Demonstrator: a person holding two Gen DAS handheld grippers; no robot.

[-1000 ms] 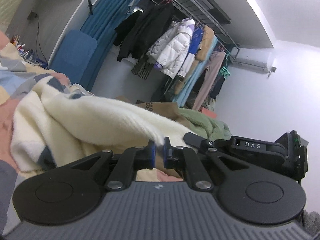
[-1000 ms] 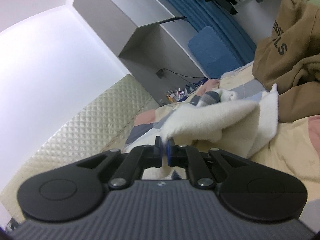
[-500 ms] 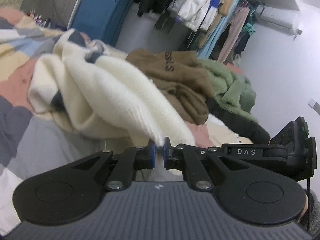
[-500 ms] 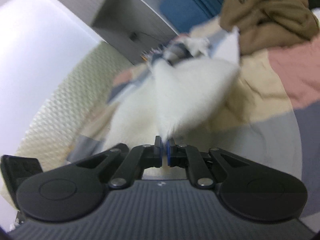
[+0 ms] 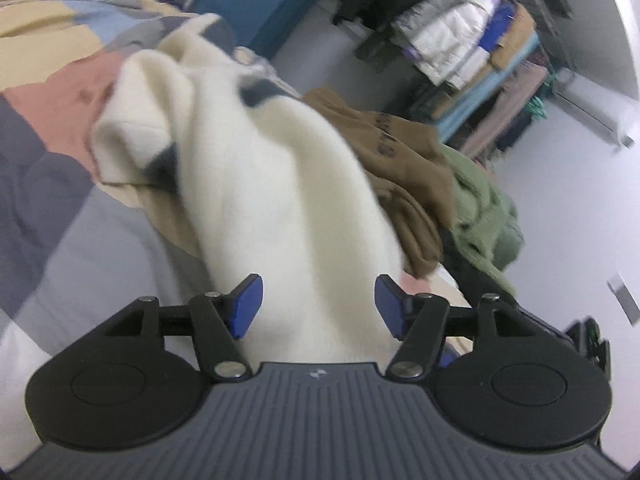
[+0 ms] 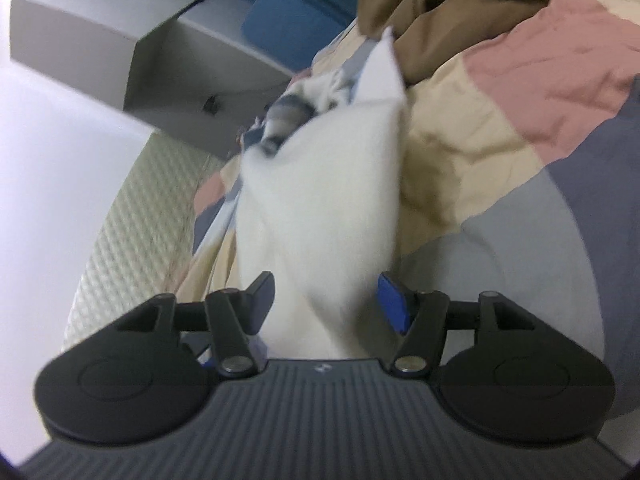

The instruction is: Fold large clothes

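A cream knit sweater with dark blue-grey trim lies bunched on the patchwork bed cover. The jaws of my left gripper are opening, and the cream fabric runs loose between the blue pads without being pressed. In the right wrist view the same sweater stretches from the bed cover down between the jaws of my right gripper. Those jaws are opening too, and their pads stand apart from the cloth. Both views are blurred by motion.
A brown hoodie and a green fleece garment are heaped at the right of the bed. A rack of hanging coats lines the far wall. A quilted headboard and a grey cabinet show at the left.
Both grippers went from shut on the cream sweater to open, letting go of it. Both hands came down toward the bed, and the sweater dropped onto the cover.
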